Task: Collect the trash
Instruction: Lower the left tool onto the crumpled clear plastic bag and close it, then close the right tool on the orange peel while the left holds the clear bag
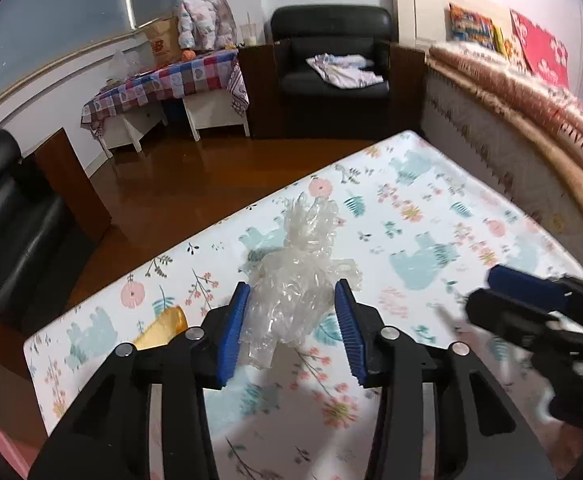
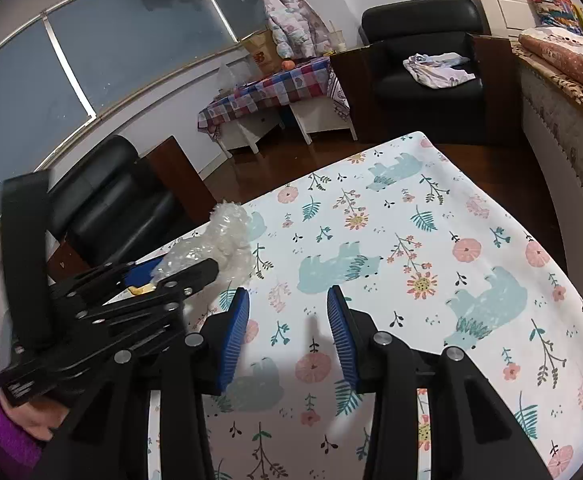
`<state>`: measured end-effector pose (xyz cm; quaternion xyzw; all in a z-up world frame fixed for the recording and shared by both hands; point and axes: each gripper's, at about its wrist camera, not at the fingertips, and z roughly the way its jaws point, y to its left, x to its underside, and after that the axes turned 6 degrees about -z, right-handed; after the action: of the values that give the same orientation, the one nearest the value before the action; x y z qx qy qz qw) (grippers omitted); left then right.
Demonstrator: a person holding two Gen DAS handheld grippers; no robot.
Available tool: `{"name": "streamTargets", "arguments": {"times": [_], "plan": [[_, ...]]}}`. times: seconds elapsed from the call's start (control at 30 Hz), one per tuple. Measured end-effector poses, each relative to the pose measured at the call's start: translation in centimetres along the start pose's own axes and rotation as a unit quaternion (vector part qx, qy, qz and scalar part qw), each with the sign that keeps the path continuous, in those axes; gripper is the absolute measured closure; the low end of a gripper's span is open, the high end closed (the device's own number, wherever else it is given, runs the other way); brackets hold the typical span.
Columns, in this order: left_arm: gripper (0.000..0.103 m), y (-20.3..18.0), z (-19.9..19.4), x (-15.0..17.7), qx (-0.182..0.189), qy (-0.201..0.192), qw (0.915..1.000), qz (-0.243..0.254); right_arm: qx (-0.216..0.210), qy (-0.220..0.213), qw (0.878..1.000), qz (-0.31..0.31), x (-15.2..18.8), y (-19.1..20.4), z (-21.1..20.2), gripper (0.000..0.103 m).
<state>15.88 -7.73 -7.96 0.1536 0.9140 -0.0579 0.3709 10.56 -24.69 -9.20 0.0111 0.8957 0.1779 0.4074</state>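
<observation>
A crumpled clear plastic wrap [image 1: 299, 268] lies on the table with the floral, bear-print cloth [image 1: 431, 208]. My left gripper [image 1: 293, 292] is open, its blue pads on either side of the near end of the wrap, not closed on it. A yellow-orange plastic piece [image 1: 163, 326] lies on the cloth left of the left gripper. My right gripper [image 2: 287, 300] is open and empty above bare cloth [image 2: 411, 240]. In the right wrist view the wrap [image 2: 223, 240] sits at the left, partly behind the left gripper [image 2: 179, 276]. The right gripper [image 1: 531, 300] appears blurred at the right of the left wrist view.
A black armchair [image 1: 331, 60] with white cloth on it stands beyond the table. Another black armchair [image 1: 7, 216] is at the left. A side table with a checked cloth [image 1: 163, 88] stands by the window. A bed [image 1: 531, 120] runs along the right. Brown wood floor [image 1: 191, 176] lies between.
</observation>
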Motion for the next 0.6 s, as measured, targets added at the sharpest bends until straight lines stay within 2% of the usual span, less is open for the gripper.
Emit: {"name": "streamTargets", "arguments": {"times": [0.13, 0.37, 0.6], "plan": [[0.062, 0.1, -2.7, 0.9, 0.001, -0.018, 0.9994, -0.029, -0.003, 0.006, 1.000, -0.013, 0.2, 0.5, 0.2, 0.063], [0.062, 1.3, -7.4, 3.7, -0.004, -0.030, 0.9962, -0.082, -0.030, 0.051, 0.998, -0.036, 0.5, 1.6, 1.8, 0.062], [0.062, 3.4, -10.4, 6.8, -0.051, -0.039, 0.9908, -0.119, -0.093, 0.101, 0.988, -0.074, -0.2, 5.1, 3.2, 0.062]]}}
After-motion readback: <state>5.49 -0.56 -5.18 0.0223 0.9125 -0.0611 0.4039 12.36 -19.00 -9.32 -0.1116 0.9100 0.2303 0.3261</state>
